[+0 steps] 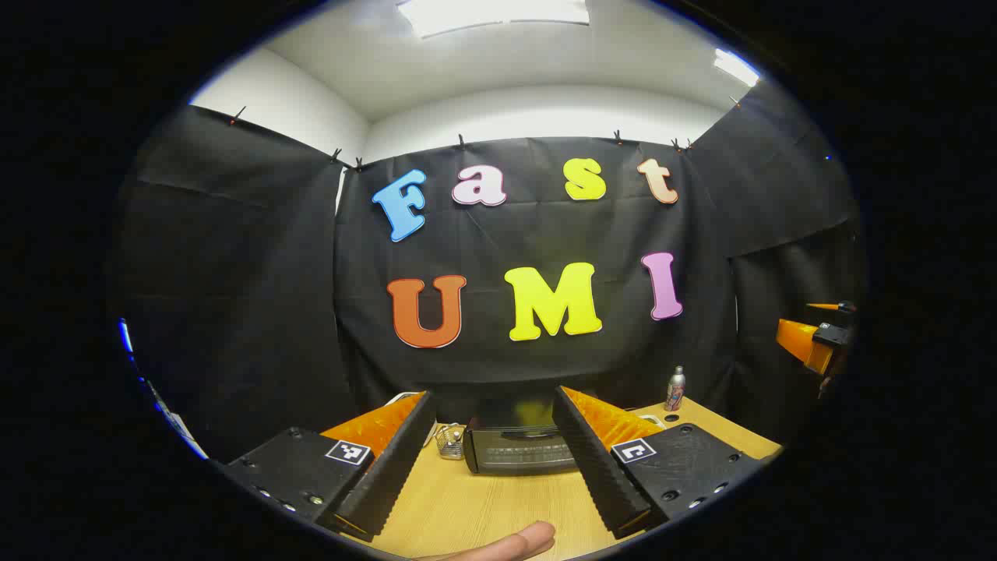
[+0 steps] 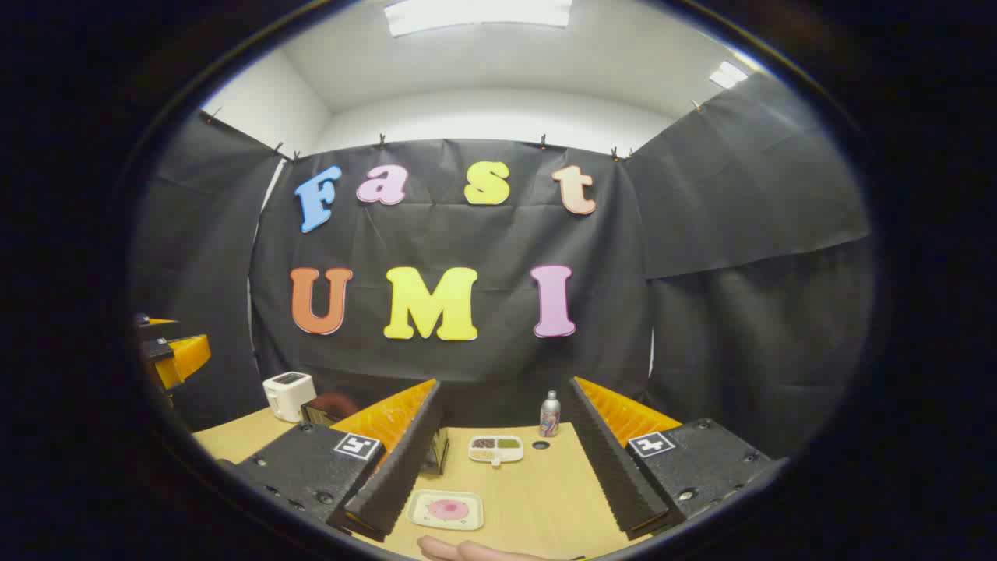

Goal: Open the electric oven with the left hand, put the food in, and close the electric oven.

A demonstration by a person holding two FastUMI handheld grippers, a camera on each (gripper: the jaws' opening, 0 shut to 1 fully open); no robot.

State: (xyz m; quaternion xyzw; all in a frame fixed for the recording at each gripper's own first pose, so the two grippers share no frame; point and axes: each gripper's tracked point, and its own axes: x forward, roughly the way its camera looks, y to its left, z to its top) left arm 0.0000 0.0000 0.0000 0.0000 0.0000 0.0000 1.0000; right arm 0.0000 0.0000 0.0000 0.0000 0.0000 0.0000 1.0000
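We list: left claw agape before shut oven; right claw agape above plated food (toaster leftward).

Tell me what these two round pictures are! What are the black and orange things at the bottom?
Those are grabbers a person holds, one in each hand, each with a camera on top. The left gripper looks at a black oven with its door shut, on a wooden table. The right gripper looks at a tray with pink food, a small divided dish and a bottle. Both grabbers are open and hold nothing.
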